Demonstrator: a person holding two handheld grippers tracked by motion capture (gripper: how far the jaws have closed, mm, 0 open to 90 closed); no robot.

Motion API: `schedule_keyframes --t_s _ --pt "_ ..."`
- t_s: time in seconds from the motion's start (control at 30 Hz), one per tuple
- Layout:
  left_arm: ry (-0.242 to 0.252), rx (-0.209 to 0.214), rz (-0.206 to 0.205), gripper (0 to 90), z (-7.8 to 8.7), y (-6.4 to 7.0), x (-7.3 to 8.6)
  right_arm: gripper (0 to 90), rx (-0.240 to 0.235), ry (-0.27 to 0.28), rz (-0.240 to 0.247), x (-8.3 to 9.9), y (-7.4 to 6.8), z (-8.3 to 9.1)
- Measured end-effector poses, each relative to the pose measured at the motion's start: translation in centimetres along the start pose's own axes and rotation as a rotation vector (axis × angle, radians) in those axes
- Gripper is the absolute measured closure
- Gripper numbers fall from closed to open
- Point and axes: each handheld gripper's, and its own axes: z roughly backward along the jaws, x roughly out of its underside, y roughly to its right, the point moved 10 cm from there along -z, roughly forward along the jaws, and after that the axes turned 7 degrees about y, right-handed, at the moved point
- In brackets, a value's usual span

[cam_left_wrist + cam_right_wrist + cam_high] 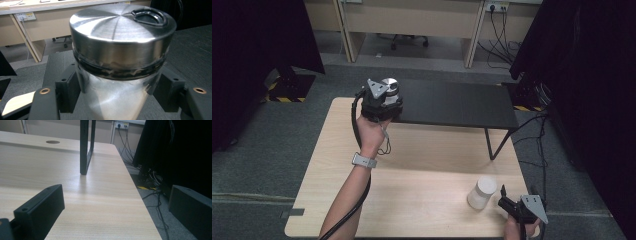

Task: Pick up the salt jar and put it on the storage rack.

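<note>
Left gripper [383, 100] at upper centre-left of high view, raised over near edge of black shelf [452, 102]. Jaws clamp body of steel jar [117, 62] just below its lid; jar upright, centre of left gripper view. Right gripper [512, 205] at lower right, low over wooden table [422, 150], jaws spread, nothing between. White cylinder [482, 192] stands on table just beside it, lower right.

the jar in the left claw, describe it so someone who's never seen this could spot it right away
Start at the black raised shelf at the back of the wooden table. At its left end, the left claw holds the jar. Unlike the white cylinder near the right claw, it is shiny, with a brushed-metal lid.
</note>
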Motion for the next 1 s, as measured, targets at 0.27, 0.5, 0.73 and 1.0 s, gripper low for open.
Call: schedule_keyframes --t_s 0.27,0.5,0.73,1.0 --pt "-0.005 -0.001 0.02 31.0 -1.6 0.0 -0.2 0.6 -0.004 -0.002 0.002 0.0 0.0 0.0" --pt "-0.005 -0.003 0.016 31.0 -2.5 0.3 -0.6 0.6 -0.004 0.0 0.001 0.0 0.0 0.0" --pt "-0.011 -0.006 0.018 31.0 -3.3 0.5 -0.5 0.6 -0.003 0.003 0.001 0.0 0.0 0.0" --pt "-0.017 -0.003 0.011 31.0 -3.8 0.8 -0.4 0.6 -0.002 0.007 -0.001 0.0 0.1 0.0"
